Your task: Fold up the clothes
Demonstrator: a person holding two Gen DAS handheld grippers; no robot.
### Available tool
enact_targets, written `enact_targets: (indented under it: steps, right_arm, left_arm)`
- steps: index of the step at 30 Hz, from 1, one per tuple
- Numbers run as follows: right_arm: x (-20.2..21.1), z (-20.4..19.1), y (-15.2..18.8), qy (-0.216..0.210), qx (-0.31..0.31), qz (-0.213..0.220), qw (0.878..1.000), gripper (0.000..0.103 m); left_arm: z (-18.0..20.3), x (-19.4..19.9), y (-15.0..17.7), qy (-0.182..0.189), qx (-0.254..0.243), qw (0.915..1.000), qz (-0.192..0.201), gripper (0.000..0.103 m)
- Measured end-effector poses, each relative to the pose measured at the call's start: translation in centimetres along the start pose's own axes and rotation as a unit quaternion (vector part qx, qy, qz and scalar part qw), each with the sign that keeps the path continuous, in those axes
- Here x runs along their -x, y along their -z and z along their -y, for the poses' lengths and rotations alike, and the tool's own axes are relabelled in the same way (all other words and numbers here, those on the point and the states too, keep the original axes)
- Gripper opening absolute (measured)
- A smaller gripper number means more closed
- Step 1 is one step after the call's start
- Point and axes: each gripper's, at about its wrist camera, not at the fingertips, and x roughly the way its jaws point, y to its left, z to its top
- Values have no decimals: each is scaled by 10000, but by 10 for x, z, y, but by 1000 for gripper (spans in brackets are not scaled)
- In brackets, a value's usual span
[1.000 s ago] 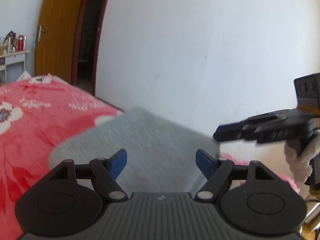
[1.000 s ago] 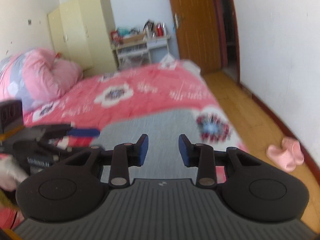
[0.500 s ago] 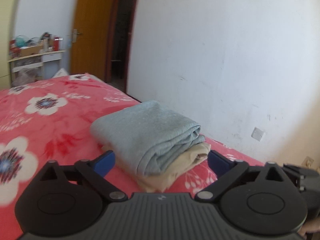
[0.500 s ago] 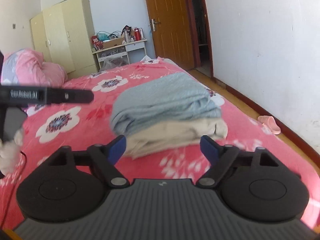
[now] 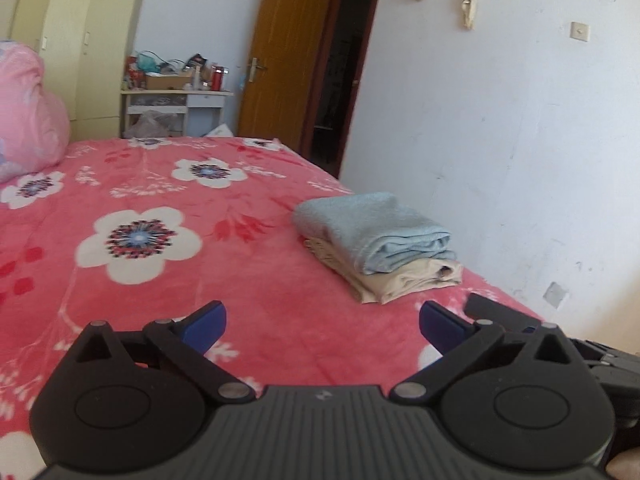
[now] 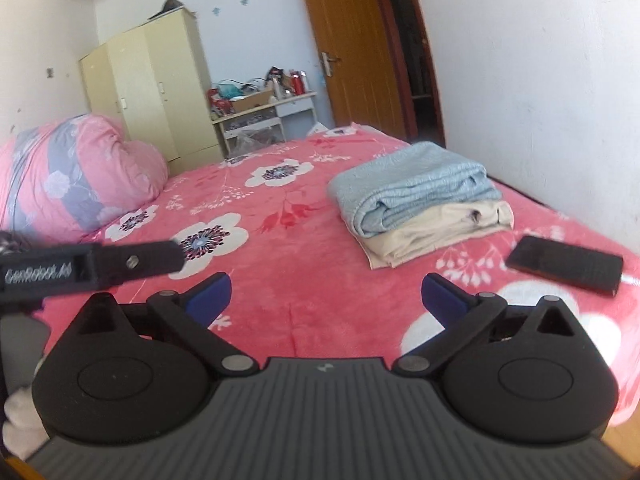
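- Soft pale-blue knit garment [image 6: 412, 184] lies folded on a folded beige garment [image 6: 436, 232], stacked near the bed [image 6: 280, 264] edge by the wall.
- Both look light and limp; the layered fold edges offer the surest hold.
- Left gripper [image 5: 322, 322] and right gripper [image 6: 326, 296]: fingers spread apart, holding nothing, short of the stack.

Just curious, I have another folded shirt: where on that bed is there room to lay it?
The broad flowered bedspread between the pink pillow and the folded stack lies bare. It is tighter near the wall, around the stack and the phone.
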Motion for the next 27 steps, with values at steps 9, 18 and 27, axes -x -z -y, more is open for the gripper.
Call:
enact_targets:
  steps: [9,18,27]
  right_arm:
    - [4,-35,15,944,106,-366,9948,102]
    - [11,-64,18,1149,469,-159,9921,102]
    - [13,-75,19,1168,665,-125,9908,102]
  left_arm:
    - [-18,40,9,-589,40,9982,73,103]
    - [-37,63,14,-982,76,9949,203,103]
    - [-42,70,16,-1166,147,9927,270,103]
